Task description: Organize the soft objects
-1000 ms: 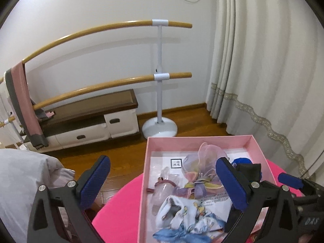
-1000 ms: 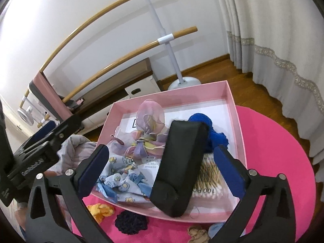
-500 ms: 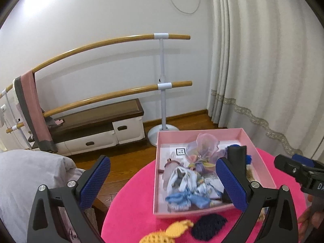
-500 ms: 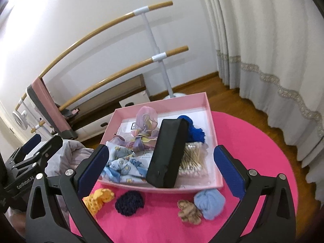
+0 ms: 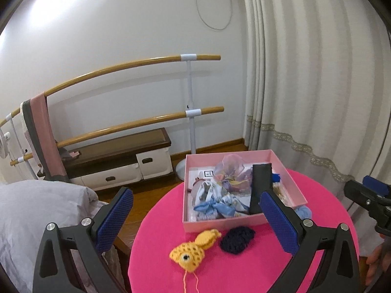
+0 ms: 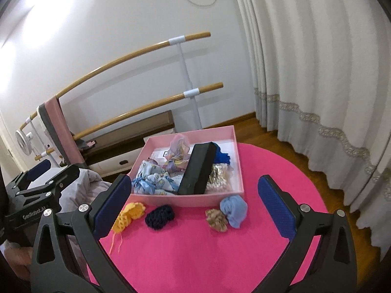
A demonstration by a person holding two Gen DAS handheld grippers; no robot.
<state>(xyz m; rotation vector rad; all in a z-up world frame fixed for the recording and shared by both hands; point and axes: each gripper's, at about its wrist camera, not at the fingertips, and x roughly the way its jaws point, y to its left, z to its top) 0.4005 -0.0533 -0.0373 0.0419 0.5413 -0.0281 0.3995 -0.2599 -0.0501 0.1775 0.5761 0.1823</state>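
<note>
Left wrist view
Left gripper (image 5: 196, 216): its jaws are wide open and hold nothing. It hangs above the near edge of the table.
Table (image 5: 325, 200): round, with a bright pink top.
Pink box (image 5: 244, 224): sits on the far part of the table, with no lid on.
In the box: a blue and white cloth (image 5: 215, 201) at the front left, a light purple scarf (image 5: 231, 171) behind it, and a black case (image 5: 260, 186) leaning up on the right.
Yellow knit fish (image 5: 193, 250): lies on the table just in front of the box.
Dark blue knit piece (image 5: 237, 239): lies right beside the fish, on its right.
Right gripper (image 5: 369, 196): only its tip shows at the right edge.

Right wrist view
Right gripper (image 6: 195, 204): its jaws are wide open too, with nothing in them. It hangs above the table, well back from the box.
Light blue ball (image 6: 233, 208): soft, on the table just in front of the box.
Tan scrunchie (image 6: 216, 219): touches the light blue ball on its left.
Yellow fish and dark blue piece: side by side, left of the scrunchie.
Dark blue yarn (image 6: 221, 156): in the box, behind the black case.
Cotton swabs (image 6: 218, 178): in the box, at the front right.
Far away: wooden rails (image 6: 136, 53) by the wall and a white curtain (image 6: 317, 61) on the right.
</note>
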